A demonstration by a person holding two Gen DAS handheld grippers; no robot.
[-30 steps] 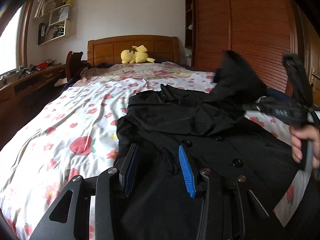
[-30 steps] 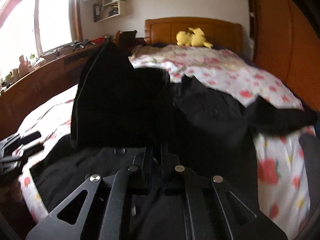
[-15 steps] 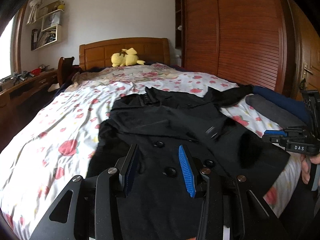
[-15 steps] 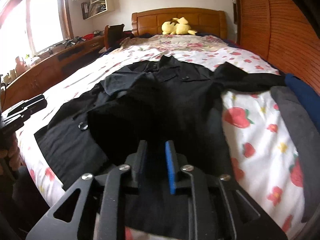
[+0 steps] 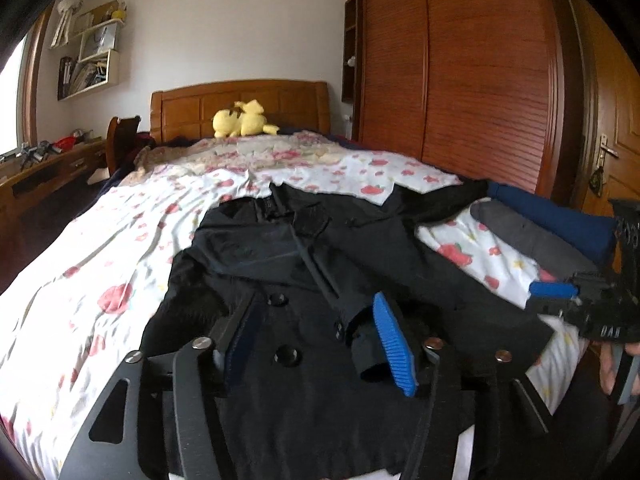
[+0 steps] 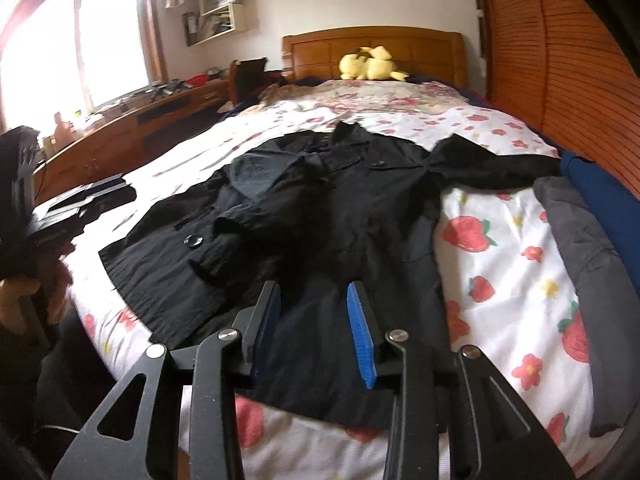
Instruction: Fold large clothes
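Observation:
A large black button coat (image 5: pixel 304 280) lies front-up on the flowered bed, collar toward the headboard; it also shows in the right wrist view (image 6: pixel 320 216). One sleeve (image 5: pixel 344 304) is folded across its chest, cuff near the hem. The other sleeve (image 6: pixel 492 160) stretches out toward the wardrobe. My left gripper (image 5: pixel 316 344) is open and empty above the coat's lower front. My right gripper (image 6: pixel 316 324) is open and empty above the hem, and shows at the right edge of the left wrist view (image 5: pixel 560 296).
Folded grey (image 6: pixel 580 248) and blue (image 6: pixel 600 188) garments lie along the bed's right side. A yellow plush toy (image 5: pixel 244 120) sits at the headboard. A wooden wardrobe (image 5: pixel 460 72) stands to the right, a desk (image 6: pixel 120 136) under the window to the left.
My right gripper carried the sleeve across the coat, let it go and opened wide. Both grippers drew back toward the foot of the bed. The sleeve now rests on the chest.

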